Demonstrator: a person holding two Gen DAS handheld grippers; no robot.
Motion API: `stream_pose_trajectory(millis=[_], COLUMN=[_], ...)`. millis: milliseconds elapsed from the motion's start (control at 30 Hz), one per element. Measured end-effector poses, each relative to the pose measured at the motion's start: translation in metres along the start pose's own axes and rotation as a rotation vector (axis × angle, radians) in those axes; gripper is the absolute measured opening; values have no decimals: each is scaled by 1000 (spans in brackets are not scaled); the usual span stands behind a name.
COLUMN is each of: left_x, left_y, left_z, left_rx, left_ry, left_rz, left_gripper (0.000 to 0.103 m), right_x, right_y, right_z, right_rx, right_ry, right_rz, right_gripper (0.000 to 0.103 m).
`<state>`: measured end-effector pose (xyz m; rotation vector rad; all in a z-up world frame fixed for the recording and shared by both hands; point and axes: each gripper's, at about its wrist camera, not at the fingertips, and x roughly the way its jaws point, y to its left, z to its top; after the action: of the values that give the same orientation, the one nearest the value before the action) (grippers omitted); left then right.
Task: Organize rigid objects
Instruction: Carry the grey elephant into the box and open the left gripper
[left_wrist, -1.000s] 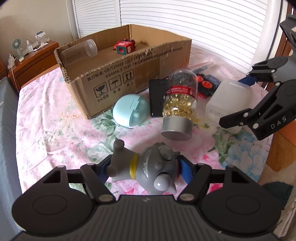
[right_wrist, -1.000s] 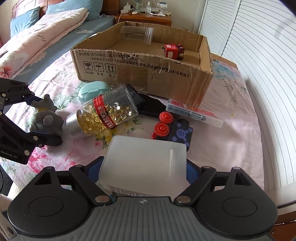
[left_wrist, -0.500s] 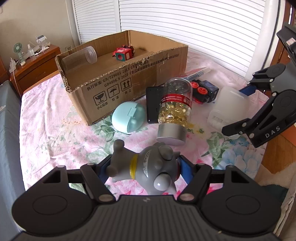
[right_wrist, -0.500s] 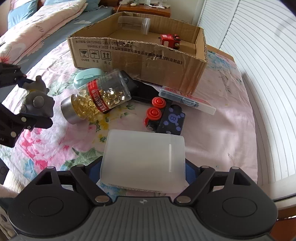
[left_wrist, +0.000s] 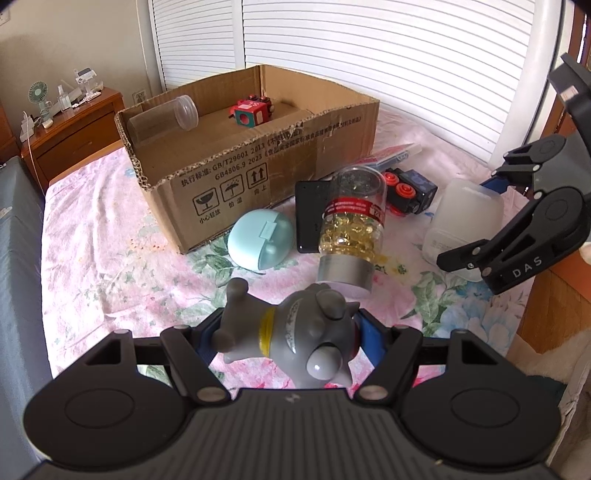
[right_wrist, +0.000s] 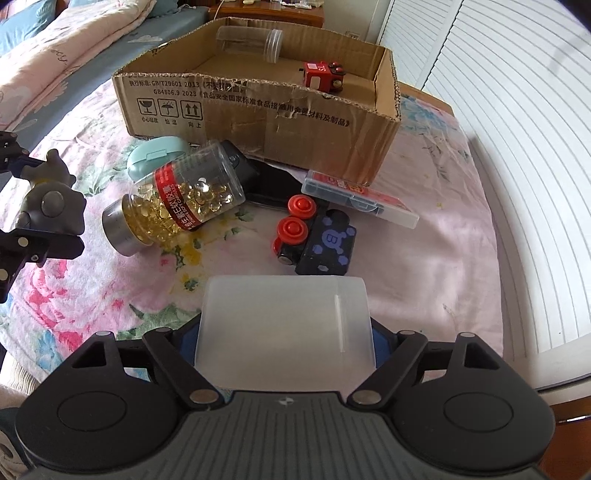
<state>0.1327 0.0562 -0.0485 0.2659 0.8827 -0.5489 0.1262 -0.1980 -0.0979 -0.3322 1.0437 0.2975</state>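
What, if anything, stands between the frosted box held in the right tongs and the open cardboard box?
On the bedspread between the frosted box and the cardboard box lie a black toy train and a flat clear case. Carried above them, nothing visible blocks the open top.

Left gripper (left_wrist: 286, 341): matte black plastic body. Ribbed grey-black centre panel bears a small pale lightning-shaped mark. A round housing with an embossed circular ring sits on each side. Angled black linkage arms run forward from the body, each with triangular cut-outs and silver pivot screws. Jaws are faced with blue pads (left_wrist: 371, 334).

Right gripper (right_wrist: 284, 332): same build, with black shell, ribbed centre panel carrying the same pale mark, twin round housings, silver screws at the link pivots and blue jaw pads (right_wrist: 378, 341). Seen from the left wrist view, its outer link carries white lettering "DAS", and small silver fasteners show along the arm.
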Motion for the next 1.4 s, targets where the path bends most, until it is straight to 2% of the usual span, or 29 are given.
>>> stream_pose_trajectory(millis=[200,400,567,833,1167,1233,1300,1400], left_x=[-11,-28,-33,-13,40,51,59,57], left_y=[0,3,11,34,74,80,86,90], left_z=[10,32,61,116,170,175,176,170], left_rx=[-7,-10,-10,-14,-85,-101,-124,-163], left_ry=[-5,-63,-110,-137,-106,-106,-111,-156], left_rz=[4,21,64,123,173,176,182,187], left_gripper=[73,73,73,73,73,75,92,96], right_x=[-18,-39,-55,-62,-50,-47,-44,-39], right_y=[-6,-16,-25,-38,-53,-54,-55,-60], right_z=[5,22,46,89,124,128,131,136], right_rx=[-12,-42,-72,-89,-83,-84,-82,-68], right_ry=[-46,-133,-214,-317,-348,-351,-351,-348], right_rz=[18,32,39,62,74,70,67,68], right_gripper=[86,86,86,86,86,86,86,86])
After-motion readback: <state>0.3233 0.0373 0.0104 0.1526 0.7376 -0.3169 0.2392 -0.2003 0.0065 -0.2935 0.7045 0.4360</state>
